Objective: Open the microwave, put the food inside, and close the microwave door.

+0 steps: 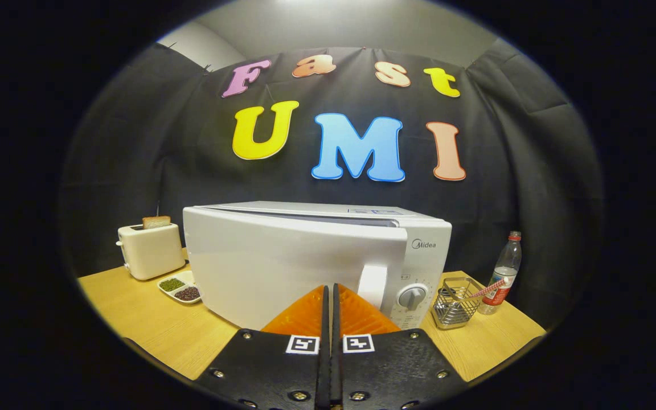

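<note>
Black cloth wall behind; wooden surface (151, 330) in front of it.

Microwave (305, 262) sits mid-surface, white, largest item. Its door (282, 267) is swung partly out, the handle edge standing clear of the body; a gap shows along the top. Door handle (373, 285) just ahead of the tongs, slightly right of the fingertips. Control dial (412, 297) on the panel right of the handle.

Toaster (150, 250) left of the microwave, near the wall, with a bread slice (156, 221) standing up out of its slot.

Water bottle (504, 273) at far right, upright, red cap. Wire basket (456, 302) just beside it, between bottle and microwave, something striped lying across its rim.

Divided dish (181, 287) low between toaster and microwave, green grains in one part, dark ones in the other.

Tongs (328, 287): fingers pressed together, tips nearly at the door face, nothing held between them.
</note>
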{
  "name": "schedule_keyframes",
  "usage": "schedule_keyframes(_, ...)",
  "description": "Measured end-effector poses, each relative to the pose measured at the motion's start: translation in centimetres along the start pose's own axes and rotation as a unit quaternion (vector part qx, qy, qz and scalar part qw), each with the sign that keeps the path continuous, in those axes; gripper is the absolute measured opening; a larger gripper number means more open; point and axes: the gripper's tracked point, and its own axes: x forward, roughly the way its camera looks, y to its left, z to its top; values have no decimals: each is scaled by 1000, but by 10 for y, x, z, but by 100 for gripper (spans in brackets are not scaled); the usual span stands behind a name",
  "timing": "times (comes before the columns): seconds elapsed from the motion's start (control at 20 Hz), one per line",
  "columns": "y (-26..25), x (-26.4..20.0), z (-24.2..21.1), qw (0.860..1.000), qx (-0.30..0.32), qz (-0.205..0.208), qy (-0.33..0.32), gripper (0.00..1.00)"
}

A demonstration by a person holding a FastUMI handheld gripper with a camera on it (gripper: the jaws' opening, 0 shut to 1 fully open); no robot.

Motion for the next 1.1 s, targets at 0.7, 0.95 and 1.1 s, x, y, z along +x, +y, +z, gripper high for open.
schedule_keyframes(0.7, -10, 58, 6, 999, -17, -26, -15, 1)
schedule_keyframes(0.95, -12, 51, 3, 999, -22, -22, 4, 1)
schedule_keyframes(1.1, -17, 21, 21, 1000, -5, -22, -4, 1)
